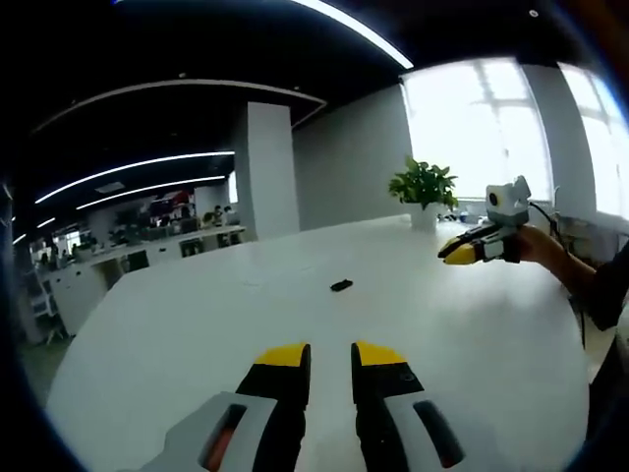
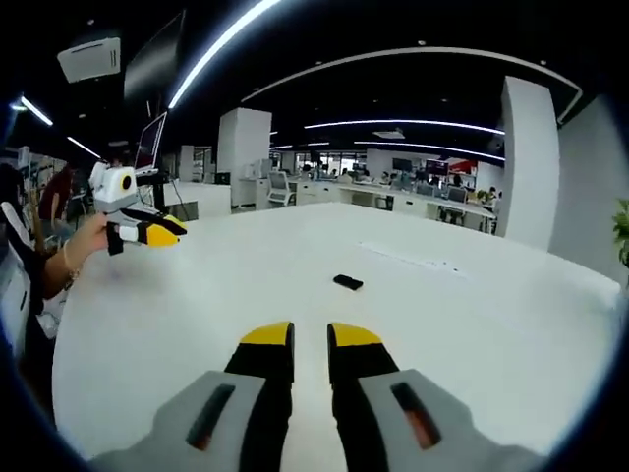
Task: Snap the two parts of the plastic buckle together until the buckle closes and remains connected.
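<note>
I hold both grippers above a broad white table in an open-plan office, with the buckle lying as one small dark shape near the middle of the tabletop, well ahead of either tool and touched by neither. In the left gripper view, the left gripper shows its yellow-tipped jaws standing a narrow gap apart with nothing between them; the right gripper enters from the right, raised off the table in a hand, and from this angle I cannot tell how far its jaws stand apart. In the right gripper view, the right gripper likewise shows a narrow empty gap, the buckle sits further out on the table, and the left gripper hangs at the left. A potted plant stands at the table's far edge, by the window. The buckle is too small here for me to tell whether its two halves are apart or already joined, so I judge the approach has not begun. To do it well, I would bring both tools down slowly from opposite sides, take one half in each, line them up end to end, and press straight, keeping everything on the table in view.
</note>
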Demonstrator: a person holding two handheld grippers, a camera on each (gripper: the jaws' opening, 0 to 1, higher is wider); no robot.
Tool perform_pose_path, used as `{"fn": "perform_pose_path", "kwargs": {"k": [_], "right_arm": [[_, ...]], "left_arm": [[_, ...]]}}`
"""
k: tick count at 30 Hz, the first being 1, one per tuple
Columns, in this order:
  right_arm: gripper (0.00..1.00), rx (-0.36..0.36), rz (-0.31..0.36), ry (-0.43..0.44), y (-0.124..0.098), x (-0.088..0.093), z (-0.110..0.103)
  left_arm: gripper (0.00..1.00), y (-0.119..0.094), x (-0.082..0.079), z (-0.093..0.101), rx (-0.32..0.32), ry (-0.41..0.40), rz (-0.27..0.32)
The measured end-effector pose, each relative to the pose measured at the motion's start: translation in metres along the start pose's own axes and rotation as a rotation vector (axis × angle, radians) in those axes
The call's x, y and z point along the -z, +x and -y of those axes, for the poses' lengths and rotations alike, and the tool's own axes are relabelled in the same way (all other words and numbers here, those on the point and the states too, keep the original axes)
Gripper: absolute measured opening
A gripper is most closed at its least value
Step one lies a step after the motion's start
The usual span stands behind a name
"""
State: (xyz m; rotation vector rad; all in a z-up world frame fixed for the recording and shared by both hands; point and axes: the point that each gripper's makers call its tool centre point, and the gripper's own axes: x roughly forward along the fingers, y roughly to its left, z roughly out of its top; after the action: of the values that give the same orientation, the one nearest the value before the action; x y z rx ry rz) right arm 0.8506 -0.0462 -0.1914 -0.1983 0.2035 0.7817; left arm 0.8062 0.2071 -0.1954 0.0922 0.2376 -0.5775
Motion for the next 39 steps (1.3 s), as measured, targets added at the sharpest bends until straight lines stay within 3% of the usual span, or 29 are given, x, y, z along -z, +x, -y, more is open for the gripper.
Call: {"fn": "perform_pose_path", "kwargs": {"k": [11, 26, 39], "right_arm": [[0.13, 0.061, 0.02, 0.042, -0.024, -0.003, 0.001], [0.13, 0.076, 0.056, 0.062, -0.042, -0.007, -0.029], [0.17, 0.13, 0.116, -0.006, -0.077, -0.024, -0.06]], "left_arm": [[0.15, -0.029, 0.002, -0.001, -0.105, -0.001, -0.009], [0.16, -0.064, 0.002, 0.017, -0.157, -0.044, 0.015], [0.2, -0.098, 0.005, 0.033, -0.216, -0.032, 0.025]]}}
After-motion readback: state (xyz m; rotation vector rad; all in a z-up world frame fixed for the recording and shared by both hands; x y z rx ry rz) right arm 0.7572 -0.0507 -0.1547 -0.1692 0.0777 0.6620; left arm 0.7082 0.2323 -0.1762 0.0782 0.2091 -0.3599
